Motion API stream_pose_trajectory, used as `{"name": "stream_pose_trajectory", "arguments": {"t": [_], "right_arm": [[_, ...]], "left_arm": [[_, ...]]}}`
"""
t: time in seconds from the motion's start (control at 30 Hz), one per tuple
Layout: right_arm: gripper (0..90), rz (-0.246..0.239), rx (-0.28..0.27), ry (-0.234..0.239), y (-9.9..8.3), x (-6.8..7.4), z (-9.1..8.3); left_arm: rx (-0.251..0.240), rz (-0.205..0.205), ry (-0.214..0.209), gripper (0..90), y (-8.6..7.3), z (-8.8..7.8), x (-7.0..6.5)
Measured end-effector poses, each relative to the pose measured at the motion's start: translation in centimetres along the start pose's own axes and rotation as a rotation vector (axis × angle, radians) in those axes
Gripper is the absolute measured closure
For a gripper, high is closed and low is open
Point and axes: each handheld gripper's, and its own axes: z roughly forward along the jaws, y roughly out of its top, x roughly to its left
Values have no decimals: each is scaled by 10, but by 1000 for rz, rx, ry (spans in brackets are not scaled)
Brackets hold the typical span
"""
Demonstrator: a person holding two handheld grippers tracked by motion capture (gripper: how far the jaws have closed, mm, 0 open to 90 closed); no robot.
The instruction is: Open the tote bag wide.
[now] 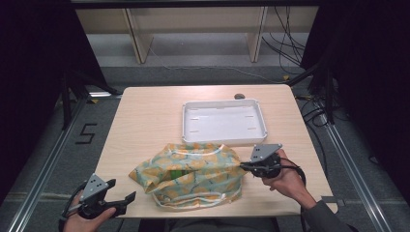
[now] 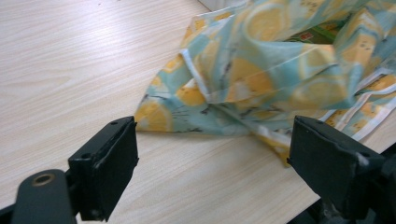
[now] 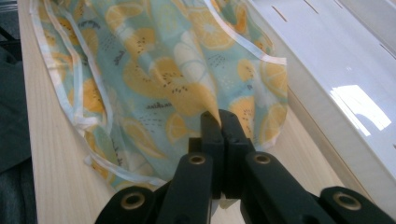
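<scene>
Right gripper [image 1: 243, 166] clamped on one lemon-print cloth [image 1: 191, 175]; left gripper [image 1: 123, 191] apart, empty; one white tray [image 1: 223, 138].

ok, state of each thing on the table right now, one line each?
lemon-print bag: crumpled on the table, right edge pinched and pulled taut.
white tray: upright, empty, beyond the bag.
right gripper: shut on the bag's fabric.
left gripper: open, holding nothing, near the bag's left corner.

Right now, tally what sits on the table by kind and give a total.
Lemon-print fabric bag: 1
White plastic tray: 1
Small dark round object by the tray's far edge: 1
Total: 3
</scene>
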Motion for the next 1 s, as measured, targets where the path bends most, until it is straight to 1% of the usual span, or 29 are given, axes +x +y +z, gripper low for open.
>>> {"name": "stream_pose_trajectory", "arguments": {"t": [0.03,0.07,0.13,0.17,0.23,0.3,0.33,0.4,0.47,0.53,0.57,0.63,0.67,0.7,0.73,0.77,0.8,0.83,0.87,0.9,0.93,0.97,1.0], "right_arm": [[900,10,0,-8,-3,-1,-2],[900,29,3,-13,-5,-2,-6],[900,30,7,-17,-8,-4,-9],[900,38,7,-24,-13,-7,-15],[900,45,12,-36,-17,-8,-20],[900,47,13,-43,-20,-9,-22],[900,63,18,-48,-25,-10,-27],[900,60,16,-52,-29,-12,-30],[900,76,20,-58,-33,-13,-33],[900,75,20,-56,-36,-14,-35],[900,94,25,-64,-40,-15,-39],[900,87,22,-65,-42,-16,-40],[900,100,26,-75,-46,-18,-44],[900,100,26,-75,-46,-18,-44],[900,109,25,-77,-50,-19,-47],[900,106,22,-79,-51,-19,-48],[900,114,25,-80,-53,-19,-49],[900,114,25,-80,-53,-19,-49],[900,118,28,-82,-54,-19,-49],[900,121,20,-92,-57,-20,-51],[900,124,28,-87,-58,-19,-52],[900,117,28,-91,-60,-21,-54],[900,138,20,-95,-61,-20,-53]], "left_arm": [[1,6,-1,151,0,0,0],[0,3,-2,151,0,0,0],[-2,4,-7,151,0,0,0],[0,10,-5,151,0,0,0],[-1,18,-7,151,0,0,1],[0,18,-7,151,0,0,1],[0,7,-8,151,0,1,0],[-5,2,-9,151,0,1,-1],[-1,7,-8,151,0,1,0],[2,9,-8,151,0,1,0],[2,10,-9,151,0,1,0],[2,10,-9,151,0,1,0],[-1,10,-9,151,0,1,-1],[-1,10,-9,151,0,1,-1],[0,15,-7,151,0,0,-1],[0,15,-7,151,0,0,-1],[0,32,-9,151,1,0,0],[0,24,-6,151,1,0,-1],[-1,26,-7,151,1,0,-1],[-2,20,-10,151,1,1,-1],[-5,18,-11,151,1,1,-1],[-6,18,-11,151,1,1,-1],[-6,19,-12,152,1,1,-1]]}}
